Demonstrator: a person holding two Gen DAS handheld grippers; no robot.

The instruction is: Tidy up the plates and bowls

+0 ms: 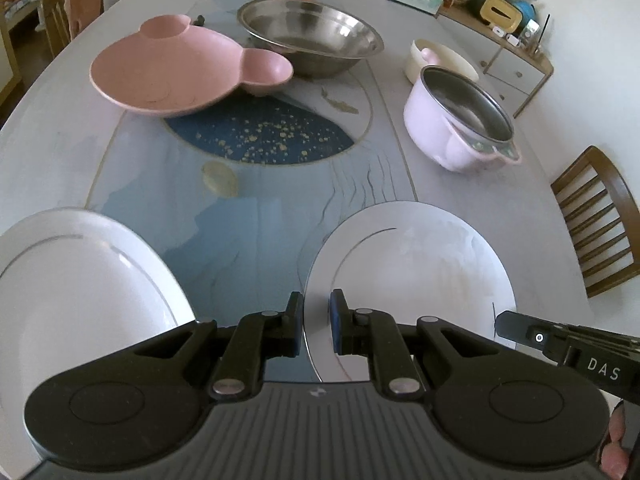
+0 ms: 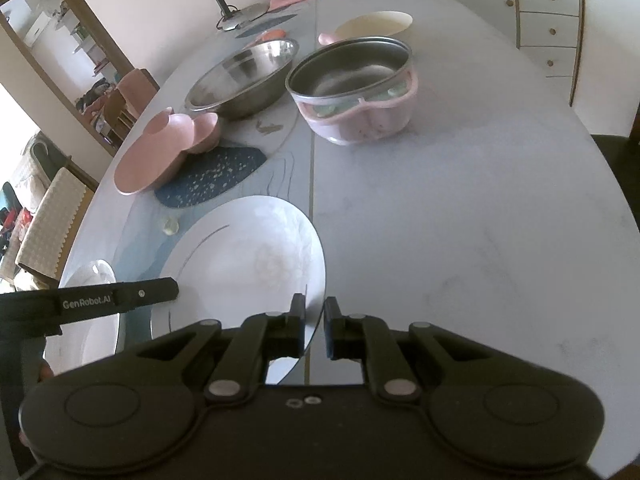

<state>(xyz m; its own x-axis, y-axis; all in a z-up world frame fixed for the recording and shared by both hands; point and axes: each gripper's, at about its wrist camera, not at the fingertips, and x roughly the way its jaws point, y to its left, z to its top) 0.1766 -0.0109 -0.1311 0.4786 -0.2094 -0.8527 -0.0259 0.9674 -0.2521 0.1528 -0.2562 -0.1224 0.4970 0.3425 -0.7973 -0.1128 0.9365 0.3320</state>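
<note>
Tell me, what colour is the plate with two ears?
The eared plate is a dusty pink; it shows best in the left wrist view.

the left white plate runs off the frame's edge and under the gripper body. the cream bowl sits half hidden behind the pink pot.

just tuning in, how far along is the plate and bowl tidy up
Nothing looks stacked yet. The two white plates, pink plate, steel bowl, pink pot and cream bowl all sit apart on the table. In hand: the left tool and right tool each straddle an edge of the right-hand white plate, slightly open. All sorting is left.
</note>
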